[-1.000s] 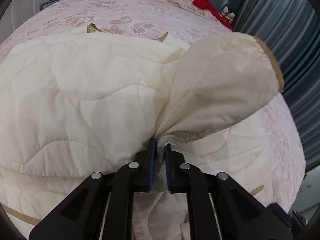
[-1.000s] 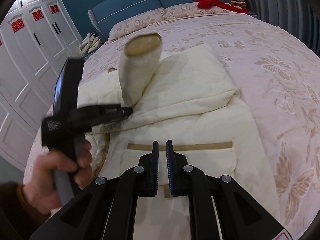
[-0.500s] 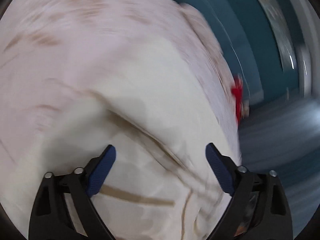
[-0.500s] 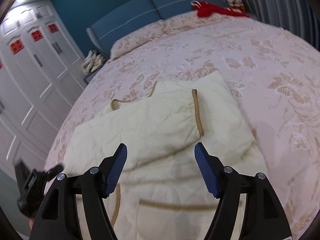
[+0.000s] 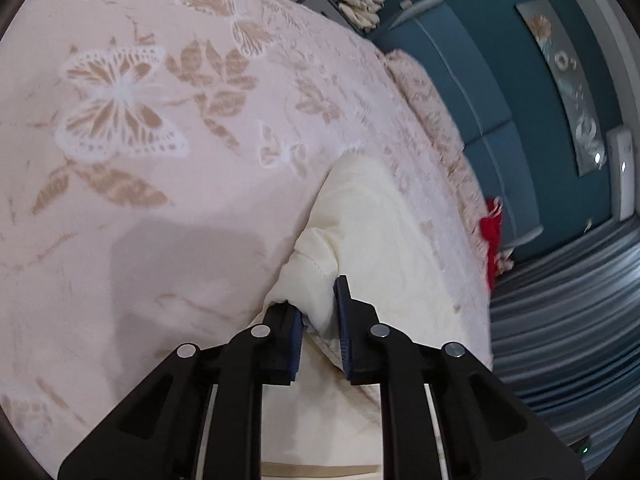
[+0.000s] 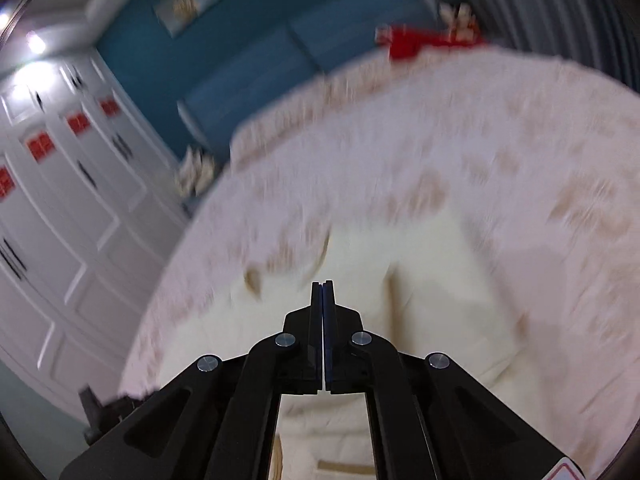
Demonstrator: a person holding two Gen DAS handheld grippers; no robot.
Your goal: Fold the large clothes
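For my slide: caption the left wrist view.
Left claw pinches a fold of cream quilted jacket on the butterfly-patterned bedspread.

no readable text, labels (wardrobe decals blurred)

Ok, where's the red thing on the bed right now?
The red item lies at the far end of the bed, near the blue headboard and beside the grey curtain, upper right in the right wrist view.

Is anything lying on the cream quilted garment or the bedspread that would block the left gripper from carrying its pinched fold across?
Nothing visible. The left gripper pinches the cream quilted garment; the butterfly bedspread beside it is bare. The red item lies off by the headboard.
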